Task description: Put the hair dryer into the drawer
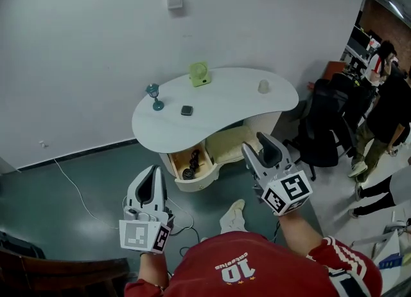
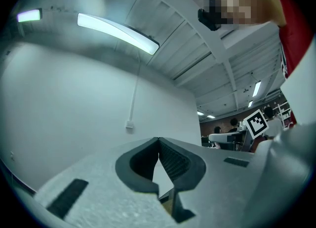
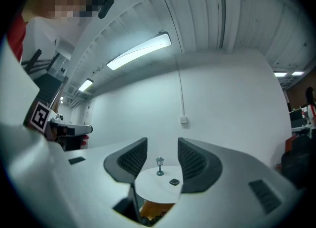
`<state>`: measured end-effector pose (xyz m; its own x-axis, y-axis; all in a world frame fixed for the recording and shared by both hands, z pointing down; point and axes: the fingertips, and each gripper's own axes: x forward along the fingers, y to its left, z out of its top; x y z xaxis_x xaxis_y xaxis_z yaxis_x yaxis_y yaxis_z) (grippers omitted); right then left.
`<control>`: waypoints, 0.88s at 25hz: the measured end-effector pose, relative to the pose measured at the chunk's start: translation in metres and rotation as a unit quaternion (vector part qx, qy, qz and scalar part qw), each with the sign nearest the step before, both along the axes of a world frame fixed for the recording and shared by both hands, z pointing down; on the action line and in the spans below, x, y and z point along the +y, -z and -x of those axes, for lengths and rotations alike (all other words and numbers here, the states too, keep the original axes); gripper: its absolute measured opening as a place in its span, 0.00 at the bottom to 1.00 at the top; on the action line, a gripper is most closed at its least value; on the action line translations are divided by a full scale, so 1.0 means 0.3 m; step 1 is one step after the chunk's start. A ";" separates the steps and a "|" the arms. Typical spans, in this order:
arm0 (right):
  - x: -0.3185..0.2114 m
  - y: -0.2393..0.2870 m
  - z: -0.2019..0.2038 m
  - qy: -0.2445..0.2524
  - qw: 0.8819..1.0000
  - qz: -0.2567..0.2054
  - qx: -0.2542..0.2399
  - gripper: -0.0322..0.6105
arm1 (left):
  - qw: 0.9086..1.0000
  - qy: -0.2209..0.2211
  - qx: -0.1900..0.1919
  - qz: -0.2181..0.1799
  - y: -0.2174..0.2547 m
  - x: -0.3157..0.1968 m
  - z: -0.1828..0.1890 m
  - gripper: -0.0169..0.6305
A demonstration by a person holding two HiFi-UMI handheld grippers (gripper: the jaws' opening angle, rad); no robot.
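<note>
Black hair dryer (image 1: 188,172) lying in open, pale drawer (image 1: 198,185)

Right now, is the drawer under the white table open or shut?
Open. The drawer sticks out from under the table, and a dark thing shows inside it.

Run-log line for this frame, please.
left tongs: shut, empty | right tongs: open, empty | drawer: open under table | dark item inside, likely hair dryer | both held clear of table
</note>
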<state>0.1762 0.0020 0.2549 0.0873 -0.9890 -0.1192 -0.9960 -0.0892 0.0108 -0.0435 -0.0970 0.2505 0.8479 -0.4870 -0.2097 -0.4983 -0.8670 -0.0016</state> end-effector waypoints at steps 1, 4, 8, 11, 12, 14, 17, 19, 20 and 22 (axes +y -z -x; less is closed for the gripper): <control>0.009 0.008 -0.008 -0.003 1.000 -0.001 0.002 0.33 | 1.000 -0.002 0.002 -0.002 0.005 -0.002 -0.009 0.03; 0.022 0.034 -0.033 -0.008 1.000 -0.005 0.009 0.32 | 1.000 -0.007 0.005 -0.008 0.026 -0.012 -0.045 0.03; 0.020 0.051 -0.043 0.001 1.000 -0.009 0.016 0.23 | 0.999 -0.035 0.007 -0.016 0.043 -0.003 -0.102 0.03; 0.000 0.059 -0.036 0.015 1.000 -0.010 0.025 0.16 | 0.999 -0.041 0.003 -0.030 0.053 -0.006 -0.128 0.03; -0.008 0.062 -0.034 0.019 0.999 -0.008 0.029 0.14 | 0.999 -0.036 -0.001 -0.036 0.055 -0.013 -0.133 0.03; -0.022 0.065 -0.034 0.020 0.999 -0.003 0.035 0.12 | 0.999 -0.030 -0.008 -0.044 0.059 -0.024 -0.140 0.03; -0.035 0.064 -0.044 0.014 0.999 0.001 0.036 0.09 | 0.999 -0.034 -0.003 -0.039 0.064 -0.035 -0.151 0.03; -0.036 0.065 -0.054 0.013 1.000 0.000 0.026 0.07 | 0.999 -0.036 0.007 -0.027 0.066 -0.046 -0.156 0.03; -0.036 0.067 -0.056 0.015 1.000 -0.003 0.021 0.06 | 0.999 -0.035 0.010 -0.021 0.066 -0.053 -0.156 0.03; -0.037 0.076 -0.051 0.023 1.000 -0.011 0.015 0.05 | 0.999 -0.028 0.007 -0.017 0.064 -0.063 -0.152 0.03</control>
<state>0.1914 -0.0091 0.2321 0.0374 -0.9891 -0.1427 -0.9982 -0.0435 0.0401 0.0021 -0.1160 0.2313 0.8708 -0.4305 -0.2372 -0.4487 -0.8933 -0.0260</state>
